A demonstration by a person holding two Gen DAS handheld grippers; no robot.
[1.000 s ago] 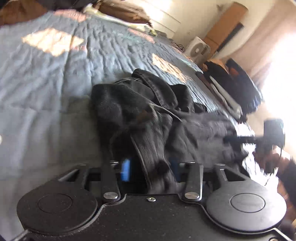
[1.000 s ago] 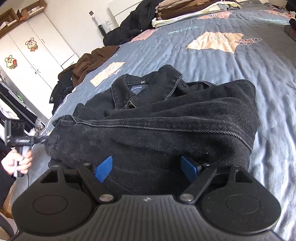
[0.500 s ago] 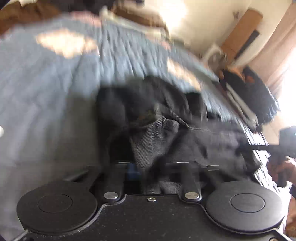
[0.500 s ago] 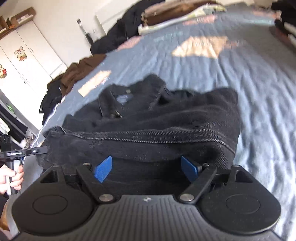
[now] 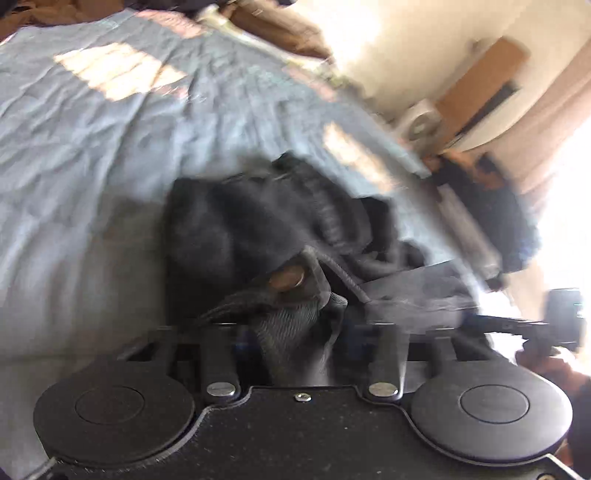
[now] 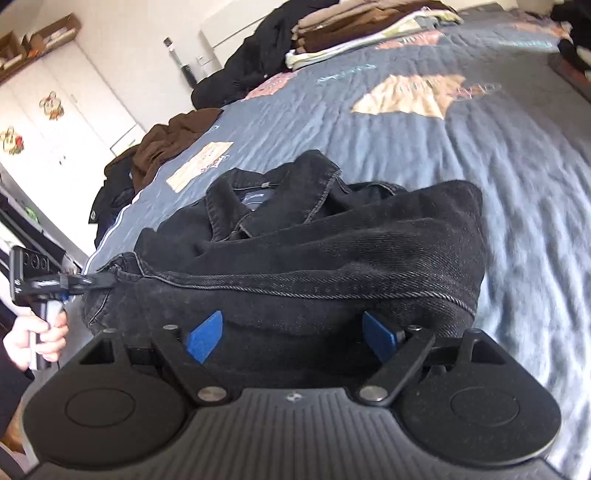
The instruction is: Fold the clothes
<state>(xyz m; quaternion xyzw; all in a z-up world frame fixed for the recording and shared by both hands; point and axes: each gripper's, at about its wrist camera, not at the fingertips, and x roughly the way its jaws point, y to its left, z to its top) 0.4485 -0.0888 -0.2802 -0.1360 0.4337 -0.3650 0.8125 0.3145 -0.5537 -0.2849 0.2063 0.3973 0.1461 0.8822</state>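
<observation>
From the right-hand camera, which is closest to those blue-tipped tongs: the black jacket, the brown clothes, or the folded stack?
1. Black jacket, right at the right tongs.
2. Brown clothes, farther, at the bed's left edge.
3. Folded stack, farthest, at the far end.

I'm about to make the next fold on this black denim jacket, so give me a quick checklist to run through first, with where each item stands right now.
1. Left gripper has fabric: ok, it is shut on a bunch of the jacket.
2. Right gripper has fabric: not ok, its blue pads stand wide apart with the jacket's folded edge between them, ungripped.
3. Collar tucked flat: not ok, it sits rumpled and open on top.
4. Space on the bedspread beyond the jacket: ok, bare quilt there.
5. Left view sharp enough to judge the grip: not ok, it is motion blurred.
</observation>
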